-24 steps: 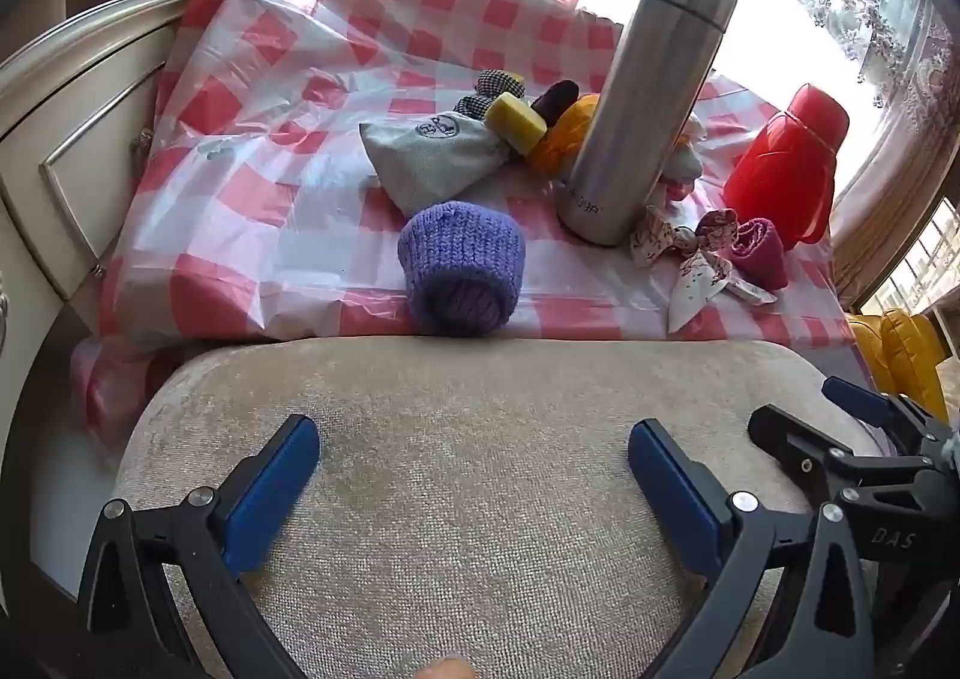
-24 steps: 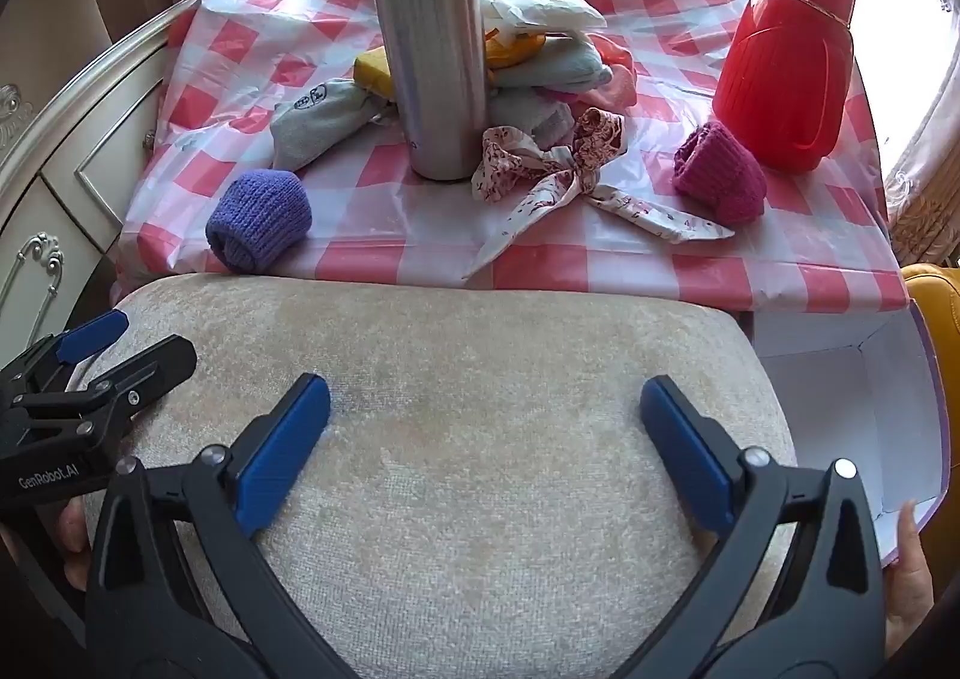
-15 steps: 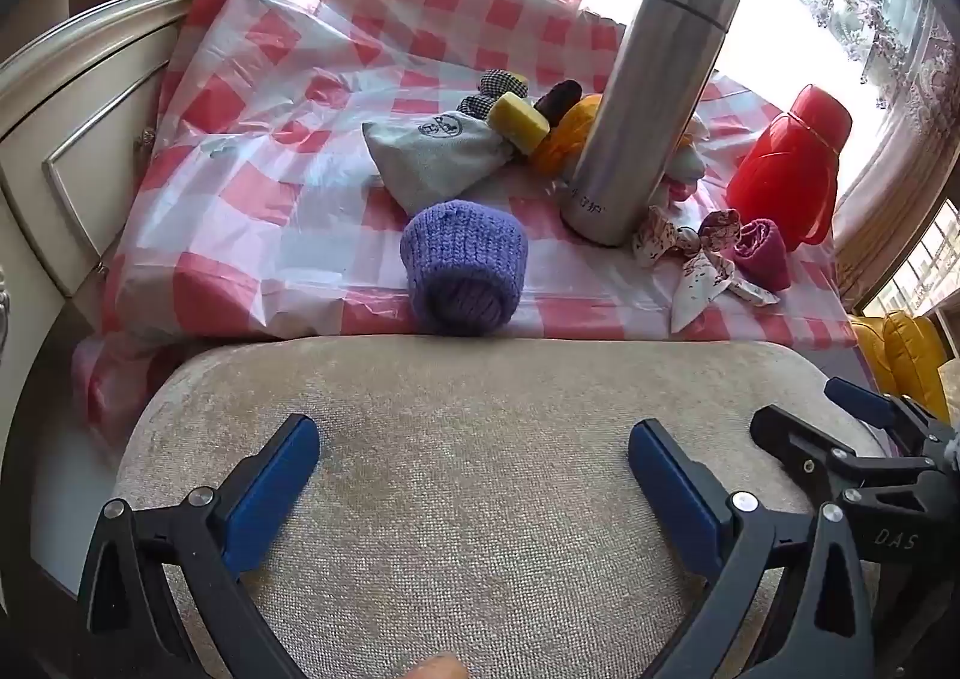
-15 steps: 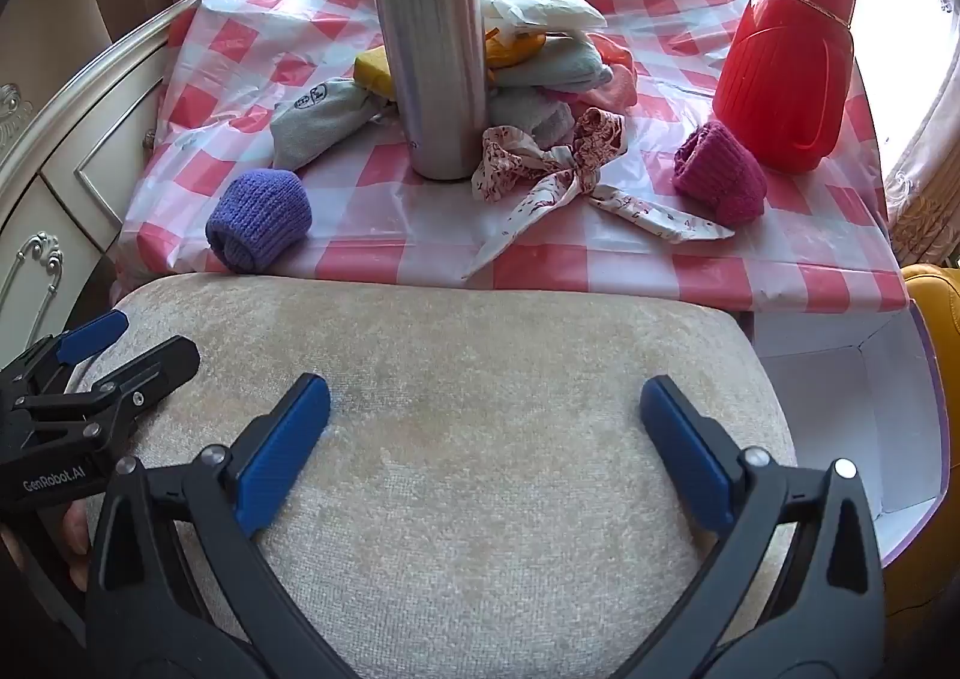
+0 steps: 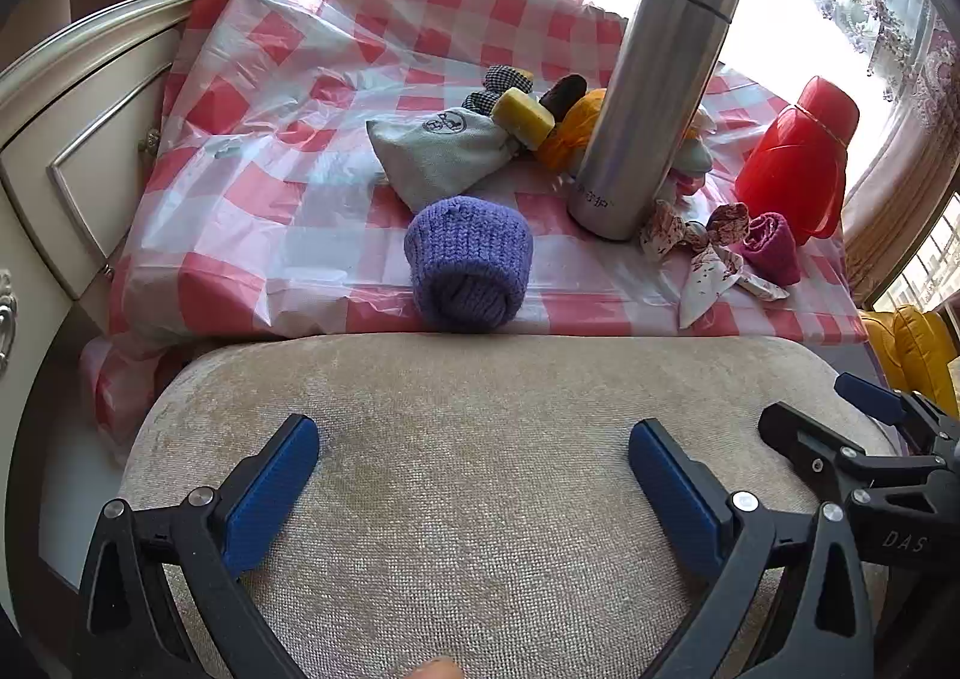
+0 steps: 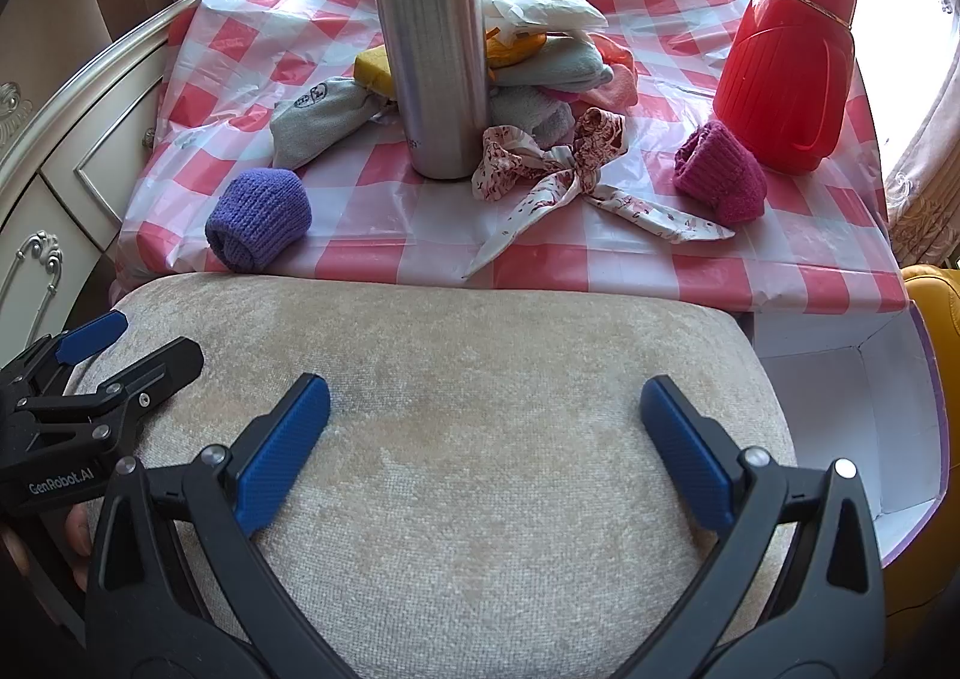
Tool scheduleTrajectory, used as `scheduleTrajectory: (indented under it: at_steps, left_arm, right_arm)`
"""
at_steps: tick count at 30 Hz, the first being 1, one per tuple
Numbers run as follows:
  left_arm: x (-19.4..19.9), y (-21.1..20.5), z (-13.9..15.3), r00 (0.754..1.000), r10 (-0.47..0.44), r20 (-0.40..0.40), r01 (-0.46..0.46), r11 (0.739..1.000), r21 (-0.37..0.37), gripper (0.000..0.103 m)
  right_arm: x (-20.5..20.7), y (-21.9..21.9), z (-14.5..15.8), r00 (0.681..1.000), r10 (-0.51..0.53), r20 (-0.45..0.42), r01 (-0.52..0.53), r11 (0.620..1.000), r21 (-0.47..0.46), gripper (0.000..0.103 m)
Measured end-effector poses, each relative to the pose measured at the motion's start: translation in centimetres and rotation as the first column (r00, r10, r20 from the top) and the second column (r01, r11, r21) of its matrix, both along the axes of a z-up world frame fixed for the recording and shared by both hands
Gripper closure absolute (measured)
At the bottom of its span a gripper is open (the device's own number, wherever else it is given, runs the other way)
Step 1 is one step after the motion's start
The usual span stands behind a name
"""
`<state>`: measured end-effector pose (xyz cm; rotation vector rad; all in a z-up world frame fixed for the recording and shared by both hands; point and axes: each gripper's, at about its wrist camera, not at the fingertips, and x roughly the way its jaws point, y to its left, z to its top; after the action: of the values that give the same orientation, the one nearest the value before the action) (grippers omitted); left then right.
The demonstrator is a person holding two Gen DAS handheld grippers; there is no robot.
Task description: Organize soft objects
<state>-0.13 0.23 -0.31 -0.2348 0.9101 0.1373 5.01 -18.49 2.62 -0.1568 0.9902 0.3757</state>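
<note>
A rolled purple knit sock (image 5: 468, 262) (image 6: 258, 220) lies at the near edge of the checked table (image 5: 288, 199). Behind it rest a grey pouch (image 5: 441, 153) (image 6: 318, 117), a yellow sponge (image 5: 523, 110) and a heap of folded cloths (image 6: 552, 72). A floral ribbon (image 6: 564, 175) and a rolled magenta sock (image 6: 720, 178) (image 5: 771, 250) lie to the right. Both grippers hover over a beige cushion (image 6: 468, 439), well short of the table. My left gripper (image 5: 474, 478) is open and empty. So is my right gripper (image 6: 486, 442).
A tall steel flask (image 5: 651, 96) (image 6: 429, 30) stands mid-table and a red jug (image 6: 786, 60) at the right. A white open box (image 6: 852, 427) sits right of the cushion. A cream drawer cabinet (image 5: 72, 138) borders the left. Something yellow (image 5: 912, 343) lies far right.
Both views have barely shifted; the table objects sit a touch lower in the left wrist view. Nothing was taken hold of or let go.
</note>
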Motion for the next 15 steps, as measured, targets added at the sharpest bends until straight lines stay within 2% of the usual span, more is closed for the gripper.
scheduleTrajectory:
  at_steps: [15]
  left_arm:
    - [0.14, -0.25, -0.04, 1.0, 0.004, 0.001, -0.004, 1.0, 0.0, 0.0]
  right_arm:
    - [0.01, 0.0, -0.01, 1.0, 0.0, 0.0, 0.0, 1.0, -0.001, 0.0]
